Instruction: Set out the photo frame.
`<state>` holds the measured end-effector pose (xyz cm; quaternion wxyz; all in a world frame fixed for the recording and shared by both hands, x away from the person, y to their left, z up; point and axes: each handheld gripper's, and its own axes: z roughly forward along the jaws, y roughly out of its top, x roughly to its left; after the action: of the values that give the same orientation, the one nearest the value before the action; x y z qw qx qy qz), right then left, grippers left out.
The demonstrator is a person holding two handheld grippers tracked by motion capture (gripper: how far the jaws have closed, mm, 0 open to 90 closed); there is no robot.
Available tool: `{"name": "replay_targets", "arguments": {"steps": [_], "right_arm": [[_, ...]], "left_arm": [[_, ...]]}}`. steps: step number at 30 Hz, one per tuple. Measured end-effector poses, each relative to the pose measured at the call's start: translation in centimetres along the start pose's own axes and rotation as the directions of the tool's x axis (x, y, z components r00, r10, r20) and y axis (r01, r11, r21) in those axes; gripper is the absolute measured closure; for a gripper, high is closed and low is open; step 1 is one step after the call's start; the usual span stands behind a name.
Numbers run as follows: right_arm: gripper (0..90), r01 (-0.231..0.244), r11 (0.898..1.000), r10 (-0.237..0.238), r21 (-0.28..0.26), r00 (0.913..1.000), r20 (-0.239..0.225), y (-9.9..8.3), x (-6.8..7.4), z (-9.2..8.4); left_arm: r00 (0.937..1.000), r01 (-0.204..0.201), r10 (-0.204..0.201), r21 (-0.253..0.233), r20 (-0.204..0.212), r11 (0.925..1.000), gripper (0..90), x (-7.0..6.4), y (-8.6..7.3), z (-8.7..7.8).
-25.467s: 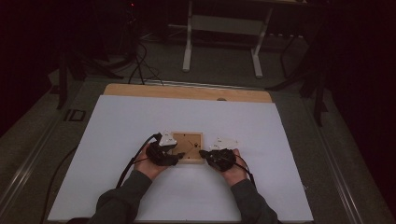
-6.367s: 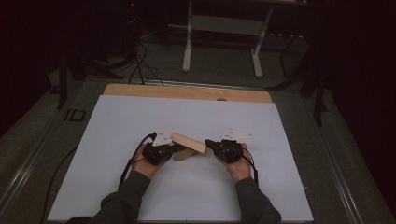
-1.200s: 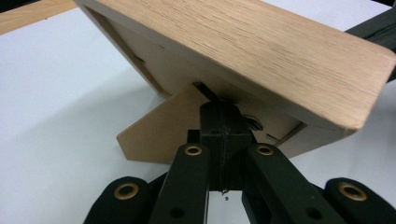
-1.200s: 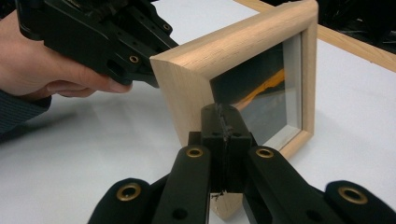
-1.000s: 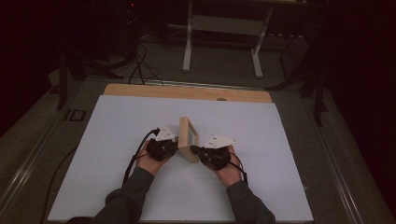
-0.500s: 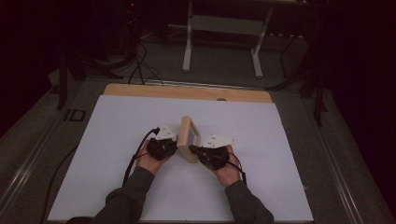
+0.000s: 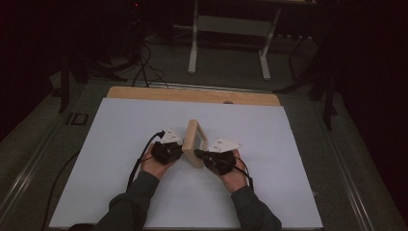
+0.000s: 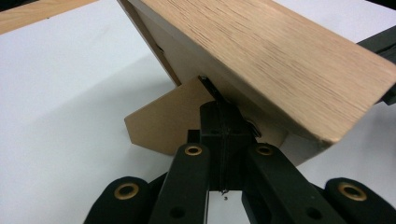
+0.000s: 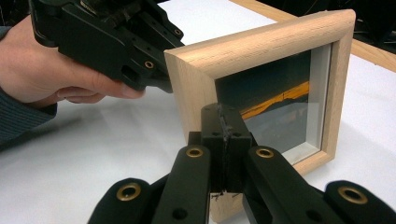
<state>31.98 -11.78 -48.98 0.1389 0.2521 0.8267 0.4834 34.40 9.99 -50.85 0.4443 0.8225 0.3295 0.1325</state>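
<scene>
A light wooden picture frame [image 7: 195, 142] stands upright on edge on the white table top [image 7: 288, 144]. My left gripper [image 7: 179, 151] is at its back, jaws shut. Its tip [image 8: 219, 109] touches the back panel beside the brown cardboard stand [image 8: 163, 126], under the frame's wooden side [image 8: 261, 51]. My right gripper [image 7: 198, 154] is at the front, jaws shut. Its tip [image 9: 223, 114] rests against the near edge of the frame [image 9: 257, 46], in front of the dark glass [image 9: 275, 107]. The left gripper [image 9: 159, 79] and its hand [image 9: 56, 70] are behind the frame.
A wooden strip [image 7: 192, 95] runs along the table's far edge. Beyond it stand white table legs [image 7: 195, 43] and cables [image 7: 144, 62] on the dark floor. White surface lies open to the left and right of both hands.
The frame lay flat at first, then was tipped up between the grippers. Over the last second it stands upright and the hands have barely moved.
</scene>
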Motion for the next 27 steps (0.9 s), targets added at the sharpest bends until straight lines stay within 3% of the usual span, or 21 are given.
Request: {"name": "replay_targets", "arguments": {"steps": [19, 27], "right_arm": [[89.3, -0.005, 1.0, 0.005, -0.003, 1.0, 0.005, 0.08, 0.09, 0.2], [85.9, -0.001, 1.0, 0.001, -0.003, 1.0, -0.001, 0.08, -0.03, 0.05]], "left_arm": [[1.0, 0.006, -0.006, -0.007, 0.002, 1.0, 89.6, 0.26, -0.02, 0.11], [0.9998, 0.018, -0.018, -0.007, -0.01, 0.9998, 81.9, 0.48, -0.08, 0.03]]}}
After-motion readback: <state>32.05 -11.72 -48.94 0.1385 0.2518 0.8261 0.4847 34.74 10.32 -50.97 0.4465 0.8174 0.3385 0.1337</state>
